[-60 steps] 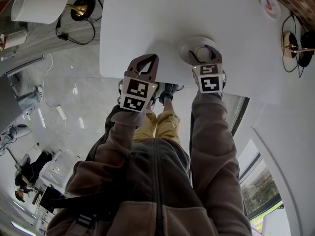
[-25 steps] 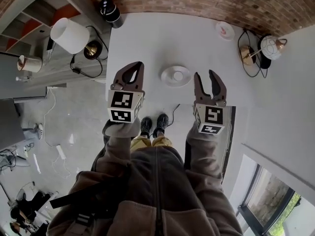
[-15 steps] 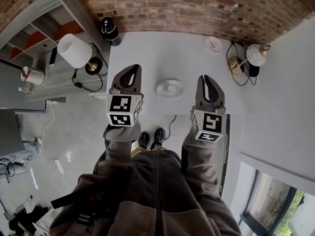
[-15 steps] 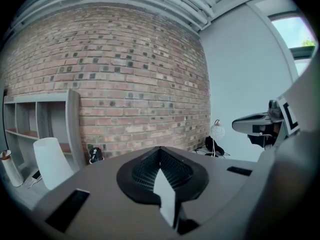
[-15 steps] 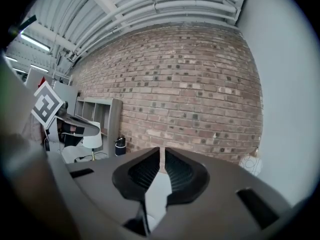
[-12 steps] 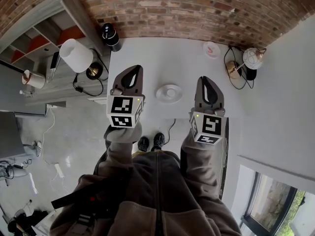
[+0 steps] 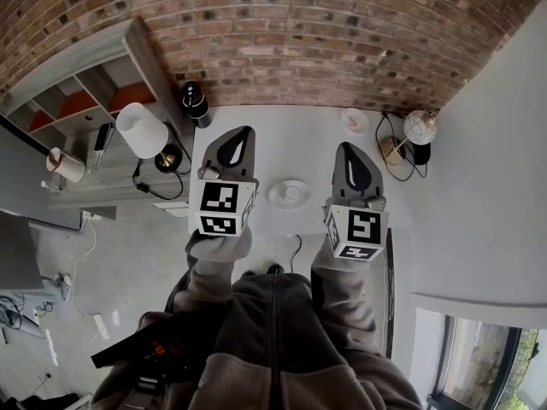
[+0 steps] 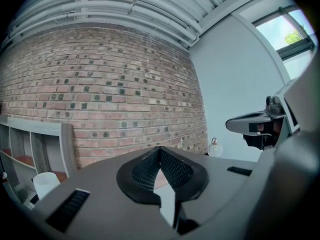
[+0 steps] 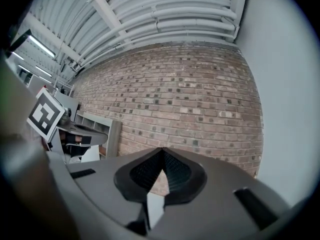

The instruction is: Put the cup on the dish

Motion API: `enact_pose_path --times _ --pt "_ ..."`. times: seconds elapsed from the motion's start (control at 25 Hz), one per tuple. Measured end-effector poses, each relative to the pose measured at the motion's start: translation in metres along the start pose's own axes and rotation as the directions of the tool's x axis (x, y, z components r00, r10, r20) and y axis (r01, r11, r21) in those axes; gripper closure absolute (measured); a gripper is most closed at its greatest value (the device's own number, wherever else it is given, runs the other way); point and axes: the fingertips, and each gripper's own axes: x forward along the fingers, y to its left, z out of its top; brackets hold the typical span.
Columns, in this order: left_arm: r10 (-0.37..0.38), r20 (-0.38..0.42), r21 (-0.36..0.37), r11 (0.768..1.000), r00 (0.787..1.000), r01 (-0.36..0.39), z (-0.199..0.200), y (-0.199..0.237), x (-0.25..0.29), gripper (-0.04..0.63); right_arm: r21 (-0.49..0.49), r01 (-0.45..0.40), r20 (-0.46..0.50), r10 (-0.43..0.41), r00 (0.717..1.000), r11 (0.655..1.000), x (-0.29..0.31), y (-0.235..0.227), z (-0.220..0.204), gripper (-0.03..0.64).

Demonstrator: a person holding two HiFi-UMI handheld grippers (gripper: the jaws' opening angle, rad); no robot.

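A small white cup point(image 7: 293, 191) stands on a white dish point(image 7: 276, 197) near the front edge of the white table point(image 7: 282, 143). Both grippers are held up high and level, apart from the cup. My left gripper point(image 7: 242, 131) is to the left of the dish and shut, with nothing in it; in the left gripper view its pads point(image 8: 160, 156) meet before the brick wall. My right gripper point(image 7: 349, 148) is to the right of the dish; its jaws have just been closing and are shut with nothing between them point(image 9: 161, 156).
A white lamp point(image 7: 141, 131) and a black speaker point(image 7: 195, 101) stand at the table's left. At the back right are a small plate point(image 7: 352, 120) and a round lamp point(image 7: 419, 126). A brick wall point(image 7: 282, 32) stands behind, with a shelf unit point(image 7: 77, 101) at the left.
Both grippers have risen away from the table. The right gripper's jaws, open a second ago, have closed on nothing. The cup stays on the dish.
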Motion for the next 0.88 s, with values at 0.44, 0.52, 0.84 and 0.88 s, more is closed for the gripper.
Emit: enact_pose_path --times 0.44,0.52,0.84,0.88 --pt "-0.06 0.081 0.046 0.997 0.995 0.056 0.045 -0.023 0.0 0.589 -0.054 0.006 0.104 -0.001 0.995 0.999 -0.003 -0.005 0.049 0.614" --pt "-0.069 0.088 0.045 0.997 0.994 0.066 0.049 -0.025 0.0 0.589 -0.059 0.009 0.11 -0.003 0.994 0.998 -0.003 -0.006 0.053 0.614" --pt "-0.078 0.107 0.057 0.996 0.991 0.072 0.059 -0.029 0.003 0.589 -0.076 0.005 0.126 0.004 0.992 0.997 -0.004 -0.008 0.059 0.614" --pt "-0.079 0.107 0.059 0.996 0.991 0.073 0.059 -0.03 0.003 0.589 -0.075 0.006 0.127 0.003 0.992 0.997 -0.004 -0.009 0.06 0.614"
